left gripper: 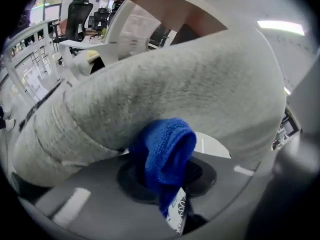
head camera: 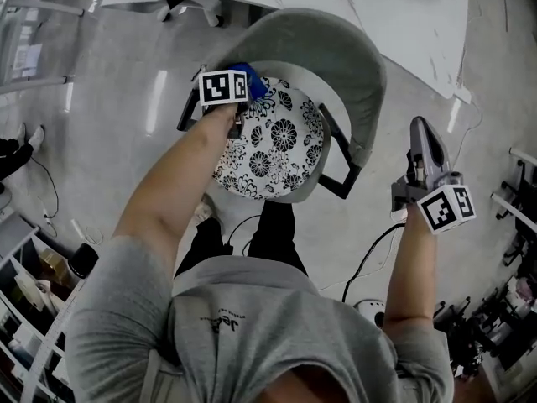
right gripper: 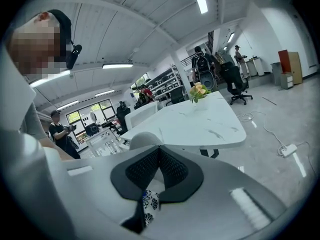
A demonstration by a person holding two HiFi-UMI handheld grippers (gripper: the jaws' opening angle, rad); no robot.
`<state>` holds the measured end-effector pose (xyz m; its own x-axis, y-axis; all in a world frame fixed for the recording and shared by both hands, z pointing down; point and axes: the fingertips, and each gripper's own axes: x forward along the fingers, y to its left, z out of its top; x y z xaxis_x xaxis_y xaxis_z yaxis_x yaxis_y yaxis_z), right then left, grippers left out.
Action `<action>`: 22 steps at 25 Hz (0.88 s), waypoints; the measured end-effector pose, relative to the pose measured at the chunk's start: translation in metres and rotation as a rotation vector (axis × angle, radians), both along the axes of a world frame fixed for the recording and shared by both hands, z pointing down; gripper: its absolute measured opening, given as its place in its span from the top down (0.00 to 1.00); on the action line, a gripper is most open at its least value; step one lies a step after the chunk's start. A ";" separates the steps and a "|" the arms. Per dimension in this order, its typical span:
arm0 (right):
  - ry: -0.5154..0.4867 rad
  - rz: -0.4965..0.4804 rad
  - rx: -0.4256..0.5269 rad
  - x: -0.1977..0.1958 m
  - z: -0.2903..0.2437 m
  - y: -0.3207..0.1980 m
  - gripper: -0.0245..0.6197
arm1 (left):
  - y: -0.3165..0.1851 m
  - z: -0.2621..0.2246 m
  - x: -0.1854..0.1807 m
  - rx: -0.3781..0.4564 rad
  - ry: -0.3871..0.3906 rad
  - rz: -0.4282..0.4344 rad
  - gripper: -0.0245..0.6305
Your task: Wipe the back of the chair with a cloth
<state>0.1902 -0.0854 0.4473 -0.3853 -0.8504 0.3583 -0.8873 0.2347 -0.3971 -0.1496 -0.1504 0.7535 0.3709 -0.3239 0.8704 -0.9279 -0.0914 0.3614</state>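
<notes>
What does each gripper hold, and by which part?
Left gripper holds the blue cloth by a bunched fold, its end against the chair back. Right gripper is shut on nothing.

Pretty cramped on the left: the grey backrest (head camera: 352,57) curves round the seat, the left gripper (left gripper: 167,176) with its blue cloth (left gripper: 167,146) is right up against the padding, and there's a black armrest (head camera: 340,164) on each side. The white table (head camera: 377,7) stands close behind the chair. The right gripper (head camera: 422,141) hangs over open floor (head camera: 495,99), with just a cable (head camera: 365,263) lying there.
</notes>
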 end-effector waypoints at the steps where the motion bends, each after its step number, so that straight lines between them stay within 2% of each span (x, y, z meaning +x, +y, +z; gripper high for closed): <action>1: 0.006 -0.007 -0.001 0.000 0.000 -0.003 0.96 | -0.006 0.001 -0.003 -0.004 -0.001 -0.020 0.77; 4: 0.014 -0.016 0.008 0.005 -0.003 -0.014 0.96 | -0.018 0.003 0.006 -0.009 -0.001 -0.021 0.77; 8: 0.015 -0.021 0.009 0.020 0.002 -0.024 0.96 | -0.031 0.008 0.027 0.001 -0.061 0.072 0.77; 14: 0.005 0.021 -0.006 0.064 0.021 -0.032 0.96 | -0.039 0.011 0.091 0.007 -0.138 0.304 0.77; 18: -0.004 0.044 -0.013 0.087 0.029 -0.034 0.96 | -0.034 0.001 0.153 0.069 -0.159 0.474 0.77; 22: -0.009 0.082 -0.009 0.106 0.032 -0.030 0.96 | -0.018 -0.007 0.206 0.125 -0.147 0.669 0.77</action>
<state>0.2964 -0.1156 0.4797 -0.3183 -0.8757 0.3631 -0.8995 0.1580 -0.4073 0.0559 -0.1683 0.7466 0.4072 -0.1678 0.8978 -0.6961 -0.6934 0.1861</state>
